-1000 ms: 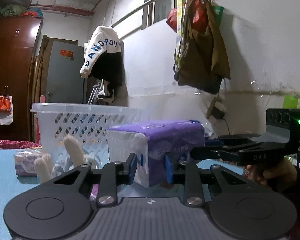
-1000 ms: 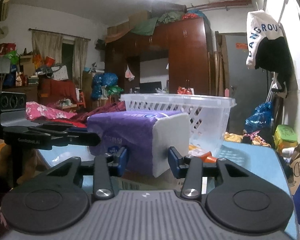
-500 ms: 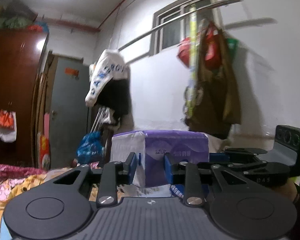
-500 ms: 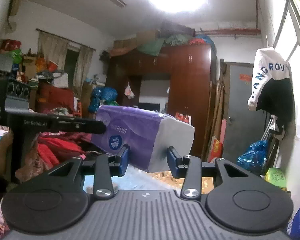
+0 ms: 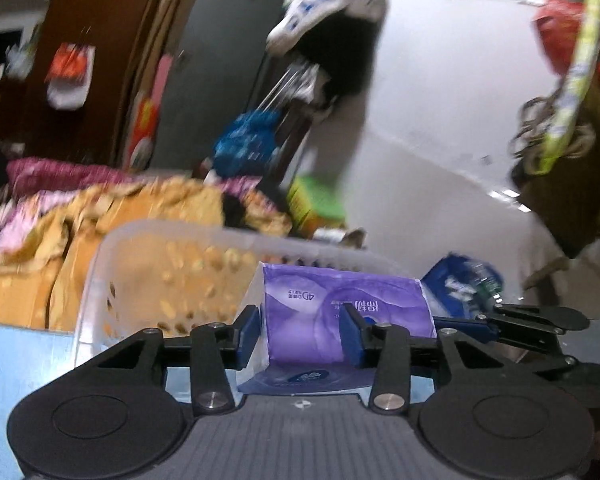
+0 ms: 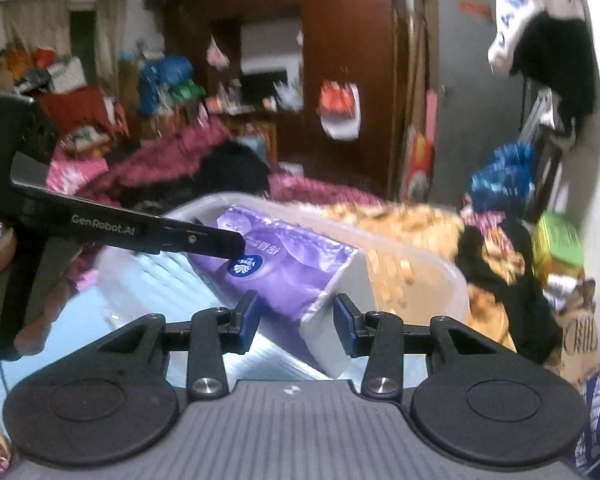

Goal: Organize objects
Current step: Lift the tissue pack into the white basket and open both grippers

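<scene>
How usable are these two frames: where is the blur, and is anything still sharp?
Left wrist view: the background room and the white basket are smeared by motion, while the left gripper and the purple tissue pack it clamps stay fairly sharp. Right wrist view: the same, clutter streaked, right gripper crisp, with glare on the tabletop.

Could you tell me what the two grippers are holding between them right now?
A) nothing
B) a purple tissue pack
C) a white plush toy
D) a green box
B: the purple tissue pack sits clamped between the jaws of both grippers, over the white basket.
</scene>
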`<state>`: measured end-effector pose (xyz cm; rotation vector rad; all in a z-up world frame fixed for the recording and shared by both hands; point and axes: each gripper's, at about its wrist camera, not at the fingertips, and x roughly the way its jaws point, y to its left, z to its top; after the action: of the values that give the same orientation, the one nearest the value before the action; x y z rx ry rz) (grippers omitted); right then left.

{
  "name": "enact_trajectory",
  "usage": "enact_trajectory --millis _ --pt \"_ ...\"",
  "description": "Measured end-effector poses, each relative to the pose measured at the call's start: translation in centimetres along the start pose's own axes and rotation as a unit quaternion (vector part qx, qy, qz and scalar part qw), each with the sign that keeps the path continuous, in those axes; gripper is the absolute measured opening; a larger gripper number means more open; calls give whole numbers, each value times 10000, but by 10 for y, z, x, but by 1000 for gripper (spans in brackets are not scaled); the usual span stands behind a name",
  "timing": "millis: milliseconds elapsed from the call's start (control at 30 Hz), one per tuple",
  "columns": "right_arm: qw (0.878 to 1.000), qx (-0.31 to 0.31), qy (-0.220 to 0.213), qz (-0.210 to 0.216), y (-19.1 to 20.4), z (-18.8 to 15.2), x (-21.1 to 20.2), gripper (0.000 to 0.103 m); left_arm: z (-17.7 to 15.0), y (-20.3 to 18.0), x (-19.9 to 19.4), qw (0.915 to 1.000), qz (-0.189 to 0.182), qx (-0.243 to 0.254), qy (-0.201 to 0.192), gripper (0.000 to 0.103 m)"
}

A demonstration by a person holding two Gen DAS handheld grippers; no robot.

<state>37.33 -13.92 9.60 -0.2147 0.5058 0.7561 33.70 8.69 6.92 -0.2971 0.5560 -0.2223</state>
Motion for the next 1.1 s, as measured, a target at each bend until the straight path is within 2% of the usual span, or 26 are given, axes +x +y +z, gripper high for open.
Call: enact_trajectory --millis 233,333,367,400,433,467,533,600,733,833,933,1100 --pt "9984 157 537 -86 -18 -5 31 44 4 15 26 9979 326 -366 412 47" --pt "9986 186 433 -255 -22 -8 28 45 1 11 19 9984 292 -321 351 51" --pt "9989 179 289 -331 -21 -11 20 46 0 7 14 9991 261 -107 303 58" --pt "9989 173 145 -414 -21 -11 15 54 -2 2 8 9993 297 31 218 70" --pt "9984 168 10 -540 -21 -12 8 64 -4 -1 -2 9989 436 162 40 77" --pt "9977 149 -128 -649 -20 -12 0 70 -4 -5 -12 9981 545 237 -138 83" --pt "9959 155 -457 -771 -18 -11 -21 96 -8 -11 -37 9957 663 397 -502 84" --pt "9928 221 -860 -806 -16 -15 -47 103 -12 -18 -65 9931 721 532 -761 84" --pt "9868 379 -1408 -709 -6 -30 -101 103 -15 -41 -129 9826 1140 1012 -1065 84" --pt "9851 417 -1525 -672 2 -29 -132 103 -13 -55 -174 9787 1326 1125 -1092 87" --pt "9838 221 -1593 -797 17 -27 -158 103 -22 -63 -199 9769 1368 1196 -1128 91" --pt "9857 224 -1505 -725 35 -51 -173 103 -74 -58 -207 9805 1141 1227 -1024 91"
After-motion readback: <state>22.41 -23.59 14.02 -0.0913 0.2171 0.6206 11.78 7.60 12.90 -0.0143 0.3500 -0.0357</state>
